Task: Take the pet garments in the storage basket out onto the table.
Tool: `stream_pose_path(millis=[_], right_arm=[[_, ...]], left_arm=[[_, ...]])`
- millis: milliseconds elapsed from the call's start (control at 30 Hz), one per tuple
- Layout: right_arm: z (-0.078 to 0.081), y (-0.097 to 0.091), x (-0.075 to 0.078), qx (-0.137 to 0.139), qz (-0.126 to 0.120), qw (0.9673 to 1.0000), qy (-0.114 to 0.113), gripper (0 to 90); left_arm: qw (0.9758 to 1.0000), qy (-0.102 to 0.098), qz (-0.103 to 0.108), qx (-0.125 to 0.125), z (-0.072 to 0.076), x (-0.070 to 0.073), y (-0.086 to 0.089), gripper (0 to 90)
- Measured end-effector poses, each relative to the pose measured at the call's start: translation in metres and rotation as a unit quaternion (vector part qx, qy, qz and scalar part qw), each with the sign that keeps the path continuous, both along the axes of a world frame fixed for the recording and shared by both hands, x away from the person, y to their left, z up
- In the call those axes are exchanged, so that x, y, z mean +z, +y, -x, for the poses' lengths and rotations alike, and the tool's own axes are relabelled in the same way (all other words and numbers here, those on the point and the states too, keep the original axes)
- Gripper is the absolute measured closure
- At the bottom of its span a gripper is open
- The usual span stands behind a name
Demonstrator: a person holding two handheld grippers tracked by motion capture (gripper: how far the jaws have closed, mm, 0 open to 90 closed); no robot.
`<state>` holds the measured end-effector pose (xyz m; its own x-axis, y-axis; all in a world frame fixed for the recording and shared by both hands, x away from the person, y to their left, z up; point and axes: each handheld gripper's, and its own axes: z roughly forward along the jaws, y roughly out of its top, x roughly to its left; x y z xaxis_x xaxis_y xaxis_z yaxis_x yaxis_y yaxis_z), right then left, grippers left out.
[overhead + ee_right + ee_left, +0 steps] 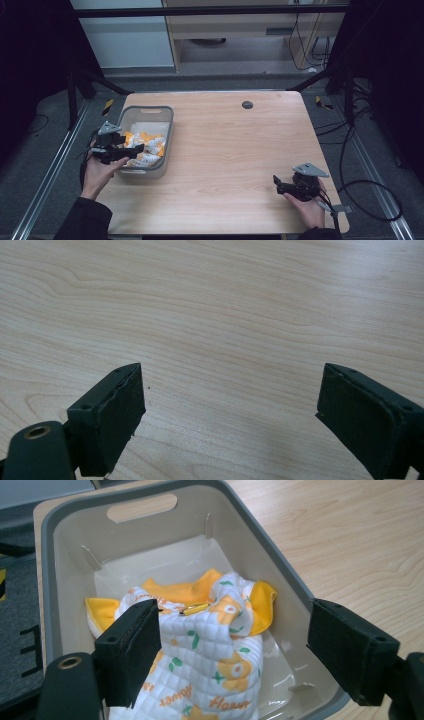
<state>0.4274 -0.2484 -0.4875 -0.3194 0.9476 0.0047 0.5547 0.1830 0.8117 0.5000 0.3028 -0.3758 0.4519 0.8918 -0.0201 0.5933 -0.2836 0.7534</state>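
A grey plastic bin (168, 131) stands at the table's left side. Inside it lies a crumpled quilted cloth (146, 148), white with orange flowers and an orange lining. The left gripper view looks down into the bin (280, 575) at the cloth (210, 655). My left gripper (134, 149) hovers over the bin's near half, open (235, 655), its jaws spread wide above the cloth without touching it. My right gripper (276, 184) rests low near the table's front right, open (230, 415) over bare wood, holding nothing.
The wooden table (230, 145) has a small dark round cap (247, 104) near its far edge. Cables (370, 200) trail off the right side onto the floor. Dark frame struts stand at the far corners.
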Motion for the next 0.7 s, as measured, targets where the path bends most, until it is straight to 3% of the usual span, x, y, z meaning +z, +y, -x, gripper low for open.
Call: stream_pose_path(millis=[233, 400, 700], right_arm=[[0.0, 0.001, 0.0, 0.001, -0.001, 1.0, 0.003, 11.7], [-0.001, 0.001, -0.001, 0.003, 0.003, 1.0, 0.003, 11.7], [-0.001, 0.001, -0.001, 0.006, 0.003, 1.0, 0.006, 11.9]], left_arm=[[0.9996, 0.024, -0.017, -0.004, -0.011, -0.003, -0.001, 20.9], [0.9982, 0.043, -0.041, -0.014, -0.018, -0.004, -0.004, 20.7], [0.9962, 0.065, -0.054, -0.024, -0.028, -0.008, -0.01, 21.1]])
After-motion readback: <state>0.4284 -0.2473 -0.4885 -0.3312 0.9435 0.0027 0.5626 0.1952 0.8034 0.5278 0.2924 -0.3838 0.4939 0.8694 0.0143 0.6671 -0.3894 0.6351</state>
